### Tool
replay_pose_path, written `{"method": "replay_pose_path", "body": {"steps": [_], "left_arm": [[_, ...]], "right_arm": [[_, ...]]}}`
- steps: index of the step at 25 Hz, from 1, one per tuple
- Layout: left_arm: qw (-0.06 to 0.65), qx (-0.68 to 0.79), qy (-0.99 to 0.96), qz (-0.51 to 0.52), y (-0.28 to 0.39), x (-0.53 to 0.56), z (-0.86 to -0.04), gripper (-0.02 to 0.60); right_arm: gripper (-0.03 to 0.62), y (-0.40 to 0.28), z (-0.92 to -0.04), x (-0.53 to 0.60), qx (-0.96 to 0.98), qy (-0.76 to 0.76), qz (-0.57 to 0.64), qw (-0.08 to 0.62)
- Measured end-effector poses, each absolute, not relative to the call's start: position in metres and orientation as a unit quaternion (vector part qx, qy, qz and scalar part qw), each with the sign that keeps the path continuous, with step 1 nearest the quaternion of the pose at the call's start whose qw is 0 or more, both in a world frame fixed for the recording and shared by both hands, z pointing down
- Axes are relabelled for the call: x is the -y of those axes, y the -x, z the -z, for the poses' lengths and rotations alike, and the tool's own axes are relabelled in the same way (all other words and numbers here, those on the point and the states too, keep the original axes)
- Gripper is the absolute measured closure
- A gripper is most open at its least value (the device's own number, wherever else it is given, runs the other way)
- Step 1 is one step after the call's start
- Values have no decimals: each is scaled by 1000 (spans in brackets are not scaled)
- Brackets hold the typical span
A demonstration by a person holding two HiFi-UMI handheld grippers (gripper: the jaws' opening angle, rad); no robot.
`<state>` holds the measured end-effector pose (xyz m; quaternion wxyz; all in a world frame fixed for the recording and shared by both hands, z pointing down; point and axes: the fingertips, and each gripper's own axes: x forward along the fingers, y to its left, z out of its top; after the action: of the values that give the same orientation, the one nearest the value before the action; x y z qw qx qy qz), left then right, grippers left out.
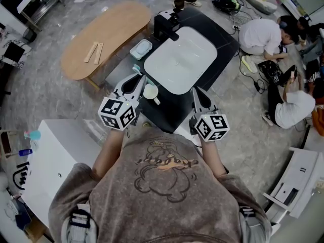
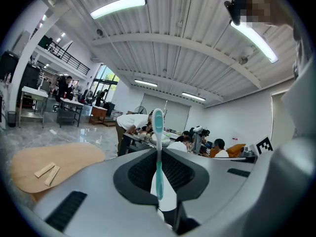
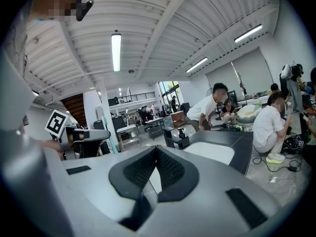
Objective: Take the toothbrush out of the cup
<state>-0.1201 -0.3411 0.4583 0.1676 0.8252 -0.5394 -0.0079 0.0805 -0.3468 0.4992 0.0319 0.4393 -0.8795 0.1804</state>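
A teal toothbrush point(image 2: 158, 158) stands upright between the jaws of my left gripper point(image 2: 158, 177), which is shut on its handle. In the head view the left gripper point(image 1: 136, 80) hovers at the near left corner of the sink, the toothbrush point(image 1: 135, 69) head poking up past the fingertips. The white cup point(image 1: 150, 91) sits on the black counter just right of that gripper, apart from the brush. My right gripper point(image 1: 197, 91) hangs at the sink's near right corner, its jaws together on nothing. The right gripper point(image 3: 156, 150) view shows its tips meeting, with the toothbrush point(image 3: 107, 130) far off to the left.
A white sink point(image 1: 179, 59) is set in the black counter point(image 1: 225, 37), with a black fixture point(image 1: 167, 24) behind it and a pale blue tray point(image 1: 140, 48) to its left. An oval wooden table point(image 1: 109, 34) stands beyond. A white cabinet point(image 1: 55, 161) is at my left; people sit on the floor at right.
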Motion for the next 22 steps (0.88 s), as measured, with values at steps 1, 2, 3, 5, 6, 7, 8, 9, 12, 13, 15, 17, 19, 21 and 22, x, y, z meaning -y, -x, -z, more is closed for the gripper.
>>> {"method": "replay_pose_path", "body": {"steps": [1,2,3,5,6,7,8,9,12,13,15,17,19,21,22], "left_arm": [[167,539,-825,8,119,342,-459,532],[167,539,-826,7,118,342,-459,532],[166,539,-826,6,117,342,-459,532],[164,540,-826,3,116,343,-460,532],[162,541,-825,1,115,343,-460,532],[161,542,-825,-1,115,343,-460,532],[160,542,-825,-3,114,342,-460,532],[159,543,-825,-4,114,342,-460,532],[160,545,-823,-1,113,341,-461,532],[159,546,-823,0,114,341,-460,532],[159,546,-822,0,114,341,-459,532],[161,546,-822,-1,115,340,-459,532],[162,546,-822,-2,115,339,-460,532],[164,547,-821,-2,114,339,-460,532],[165,546,-821,-2,113,338,-461,532]], "right_arm": [[591,-81,-499,347,880,-439,-181,31],[591,-81,-499,347,880,-438,-181,30],[591,-81,-499,348,880,-438,-180,29],[591,-80,-498,347,882,-436,-176,29],[591,-80,-497,347,883,-435,-174,29],[591,-79,-496,346,884,-434,-172,29],[591,-79,-496,346,884,-433,-171,28],[591,-79,-495,345,885,-432,-171,27],[591,-78,-495,343,886,-429,-172,25],[591,-78,-495,343,887,-428,-173,25],[591,-78,-496,343,886,-428,-175,26],[591,-78,-497,342,886,-429,-176,28],[591,-78,-497,341,886,-429,-176,29],[591,-79,-496,340,886,-429,-176,29],[591,-79,-496,340,886,-429,-176,29]]}}
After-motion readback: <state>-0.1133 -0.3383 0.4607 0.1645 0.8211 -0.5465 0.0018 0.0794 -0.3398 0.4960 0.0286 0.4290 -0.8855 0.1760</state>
